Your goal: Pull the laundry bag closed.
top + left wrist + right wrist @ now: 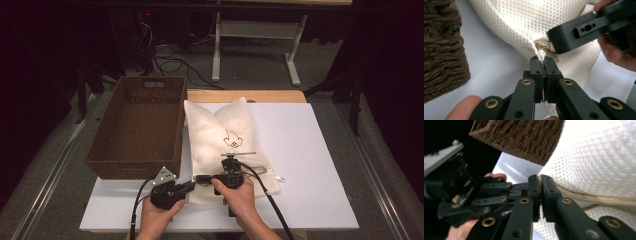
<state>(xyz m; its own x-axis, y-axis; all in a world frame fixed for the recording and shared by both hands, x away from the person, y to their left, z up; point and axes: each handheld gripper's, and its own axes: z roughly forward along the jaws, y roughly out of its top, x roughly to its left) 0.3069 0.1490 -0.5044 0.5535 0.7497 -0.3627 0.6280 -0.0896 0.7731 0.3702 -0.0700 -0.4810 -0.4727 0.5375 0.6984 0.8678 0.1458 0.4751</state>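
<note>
High view: the white pillow (225, 145) lies on the surface (310, 165) beside the basket (137, 125).

Left gripper view: the left gripper (543, 72) pinches the pillow's corner fabric, anchoring it.

Right gripper view: the right gripper (540, 192) clamps the zipper (596, 199) end, likely to work it.

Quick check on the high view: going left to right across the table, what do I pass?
Brown woven basket → left gripper at the near edge → white pillow cover with the right gripper on its near corner → bare white tabletop.
</note>
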